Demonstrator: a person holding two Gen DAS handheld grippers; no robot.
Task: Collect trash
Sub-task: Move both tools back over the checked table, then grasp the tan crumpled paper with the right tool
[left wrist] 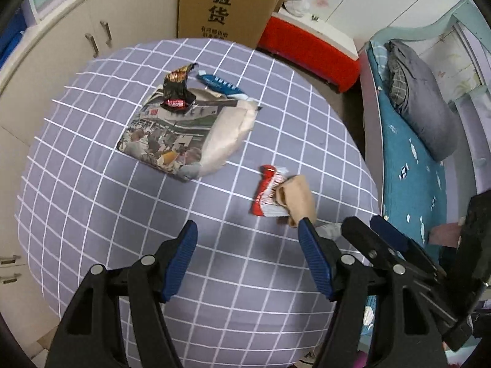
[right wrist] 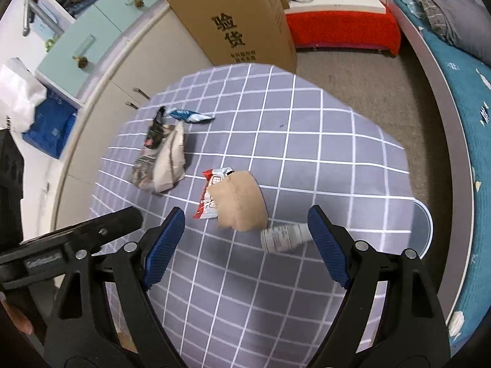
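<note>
Trash lies on a table under a grey checked cloth [left wrist: 101, 202]. A printed paper bag [left wrist: 172, 135] carries a black wrapper [left wrist: 178, 92], with a blue wrapper [left wrist: 221, 84] just behind them. Nearer to me are a red-and-white wrapper [left wrist: 267, 193], a tan paper scrap [left wrist: 299, 196] and a small white bottle [right wrist: 285, 236] lying on its side. My left gripper [left wrist: 247, 230] hovers open over bare cloth, the red wrapper just beyond its right finger. My right gripper [right wrist: 247, 214] is open above the tan scrap [right wrist: 242, 205], with the bottle close to its right finger. Neither gripper holds anything.
A tall cardboard box [left wrist: 227, 3] stands behind the table, with a red-sided unit [left wrist: 307, 49] beside it. A bed with a teal sheet [left wrist: 408, 153] and grey bedding runs along the right. White cabinets [left wrist: 61, 61] line the left. The table's right edge [right wrist: 408, 165] drops to carpet.
</note>
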